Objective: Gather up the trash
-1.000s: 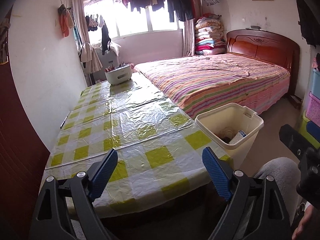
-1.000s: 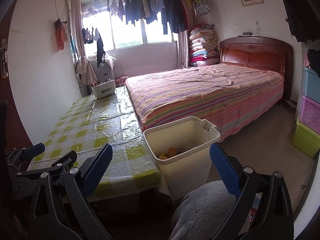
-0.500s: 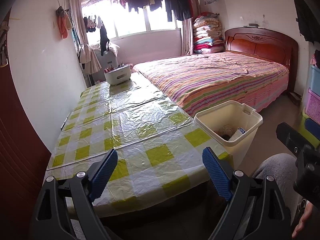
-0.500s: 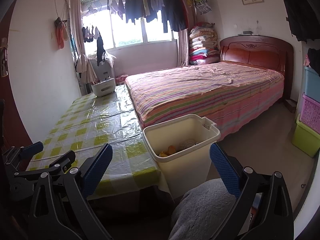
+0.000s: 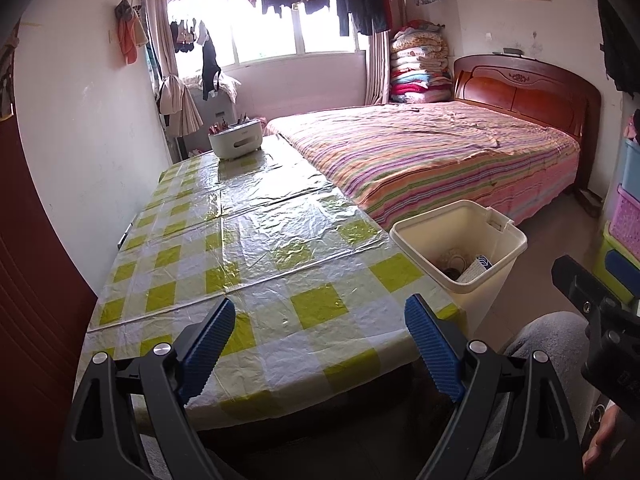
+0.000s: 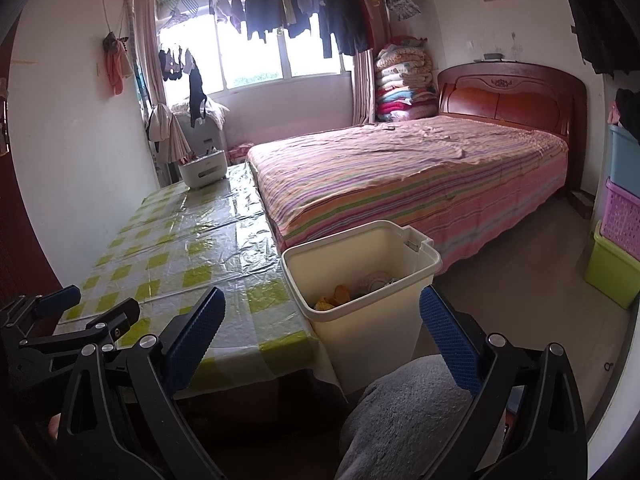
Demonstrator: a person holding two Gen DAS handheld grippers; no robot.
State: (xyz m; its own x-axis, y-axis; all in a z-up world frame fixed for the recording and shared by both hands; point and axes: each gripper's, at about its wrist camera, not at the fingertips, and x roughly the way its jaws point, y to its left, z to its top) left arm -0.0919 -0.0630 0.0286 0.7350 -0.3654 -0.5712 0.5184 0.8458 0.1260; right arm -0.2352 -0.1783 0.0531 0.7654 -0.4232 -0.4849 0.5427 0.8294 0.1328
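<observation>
Already the trash looks picked up. The cream trash bin (image 6: 362,280) stands on the floor, just beside the near right corner of the table (image 5: 248,240), with the striped bed (image 6: 420,176) behind it. Inside the bin you can see some trash (image 6: 352,290): orange bits that may be peel, a round whitish thing, and, in the left view, a small box with a dark pattern (image 5: 478,266). I cannot tell what else is down there.

On the table, the yellow and white checked cloth shows no scraps at all. Only a white basket (image 5: 236,142) with a few things sticking out sits at the far end, and it does not look like trash.

Both tongs are spread wide and hold nothing. The left gripper (image 5: 316,346) hangs over the near edge of the table. The right gripper (image 6: 320,330) hangs near the bin, above a grey knee (image 6: 404,412).

So I think the job is almost done, or done. What may be left is a last look around, since the floor on the right is only partly in view, with coloured boxes (image 6: 622,248) stacked against the wall.
</observation>
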